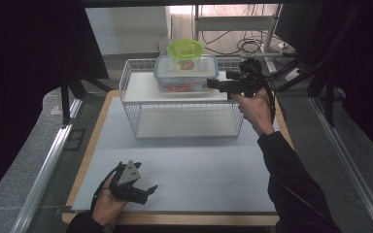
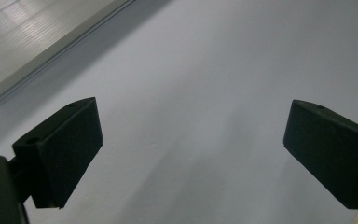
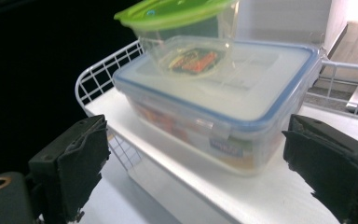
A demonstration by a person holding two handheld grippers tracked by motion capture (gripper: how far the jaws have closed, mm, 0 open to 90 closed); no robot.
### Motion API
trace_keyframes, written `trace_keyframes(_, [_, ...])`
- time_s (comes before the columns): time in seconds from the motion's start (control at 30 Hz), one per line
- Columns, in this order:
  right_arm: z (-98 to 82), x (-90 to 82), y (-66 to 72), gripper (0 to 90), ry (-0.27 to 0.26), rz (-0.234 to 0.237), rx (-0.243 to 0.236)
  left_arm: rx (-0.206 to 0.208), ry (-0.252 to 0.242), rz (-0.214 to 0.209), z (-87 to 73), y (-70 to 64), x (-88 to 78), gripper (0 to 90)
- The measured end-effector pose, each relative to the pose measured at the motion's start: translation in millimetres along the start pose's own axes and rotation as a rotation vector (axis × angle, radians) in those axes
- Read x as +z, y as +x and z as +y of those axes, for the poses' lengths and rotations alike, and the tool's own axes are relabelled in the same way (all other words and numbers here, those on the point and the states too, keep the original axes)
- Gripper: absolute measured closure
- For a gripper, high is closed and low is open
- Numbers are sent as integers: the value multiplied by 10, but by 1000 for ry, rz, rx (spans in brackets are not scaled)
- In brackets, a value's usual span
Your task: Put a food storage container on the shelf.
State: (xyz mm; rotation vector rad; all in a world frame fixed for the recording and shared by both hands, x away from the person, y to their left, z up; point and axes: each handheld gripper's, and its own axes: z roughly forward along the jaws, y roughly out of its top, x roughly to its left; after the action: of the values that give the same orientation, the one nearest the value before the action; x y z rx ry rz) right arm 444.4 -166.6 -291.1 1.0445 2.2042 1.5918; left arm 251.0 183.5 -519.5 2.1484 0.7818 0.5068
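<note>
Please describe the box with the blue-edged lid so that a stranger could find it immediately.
Find the white wire rack at the table's far side. On its upper shelf sits a clear rectangular box with a blue-rimmed lid. Unlike the round green-lidded container stacked upon it, it is flat and rectangular.

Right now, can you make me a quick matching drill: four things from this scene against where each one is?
Things:
1. green-lidded bowl
2. blue-rimmed box
3. left gripper
4. right gripper

Places:
A. on the top shelf of the wire rack
B. low over the white mat, near the front edge, jaws open
C. stacked on the box lid
D. level with the top shelf, at the box's right end, jaws open

Pairs: 1-C, 2-A, 3-B, 4-D
</note>
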Motion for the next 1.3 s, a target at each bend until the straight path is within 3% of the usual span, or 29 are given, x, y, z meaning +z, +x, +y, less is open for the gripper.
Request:
trace_keyframes(0.73, [-607, -150, 210, 28, 23, 1, -146, -13, -9, -17, -7, 5, 22, 38])
trace_keyframes(1.07, [-914, -128, 293, 19, 29, 7, -194, -6, -12, -24, -9, 6, 27, 36])
trace_keyframes(1.3, [-1148, -102, 329, 20, 35, -6, -223, -23, -1, -45, -19, 24, 53, 25])
